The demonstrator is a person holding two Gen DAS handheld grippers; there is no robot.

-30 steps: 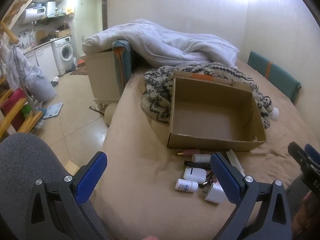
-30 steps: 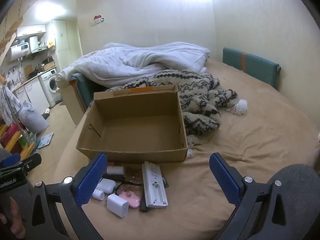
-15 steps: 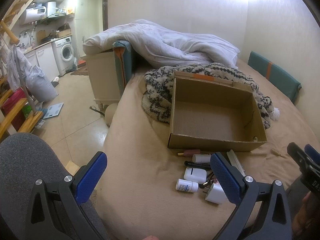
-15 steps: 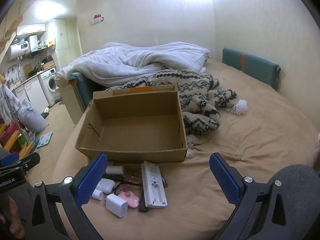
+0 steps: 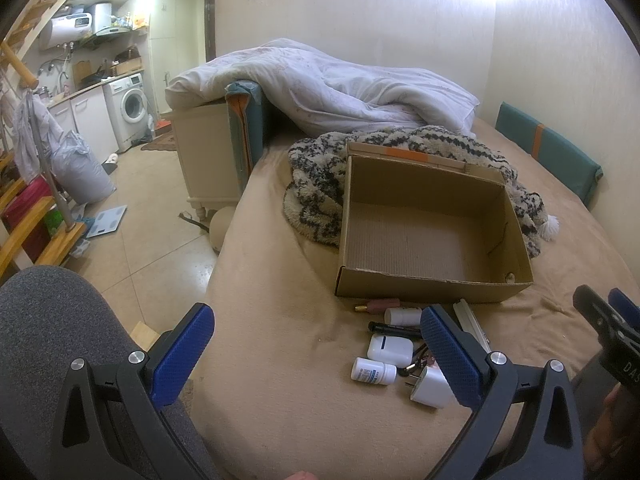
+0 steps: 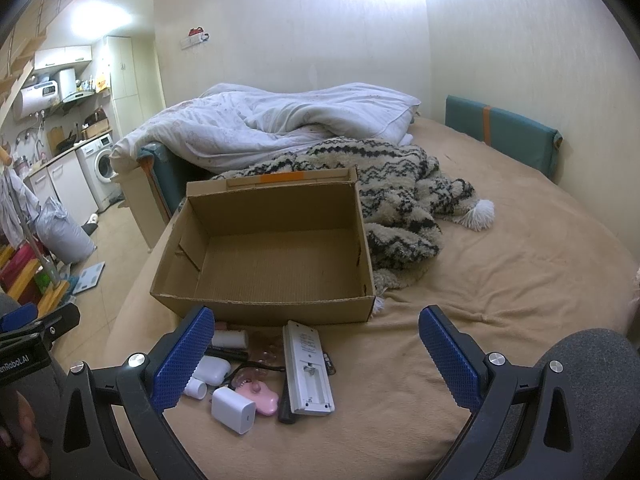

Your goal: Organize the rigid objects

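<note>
- Across the bottom of the left wrist view, the left gripper (image 5: 318, 350) stands wide open, its blue textured pads far apart, holding and touching nothing above the tan bedspread (image 5: 280, 312).
- Low in the right wrist view, the right gripper (image 6: 316, 354) is likewise spread wide and empty, hovering over the clutter.
- At the lower left edge of that view, part of a hand (image 6: 24, 436) grips the other tool's handle.
- Mid-frame, the open brown cardboard box (image 6: 264, 256) sits empty on the bedspread, against a black-and-cream knitted blanket (image 6: 404, 204).
- Just below the box lie a white remote control (image 6: 308, 368), a white cube charger (image 6: 233, 410), a pink rounded gadget (image 6: 258, 394), a white earbud case (image 5: 390, 348) and a small white pill bottle (image 5: 373, 371).
</note>
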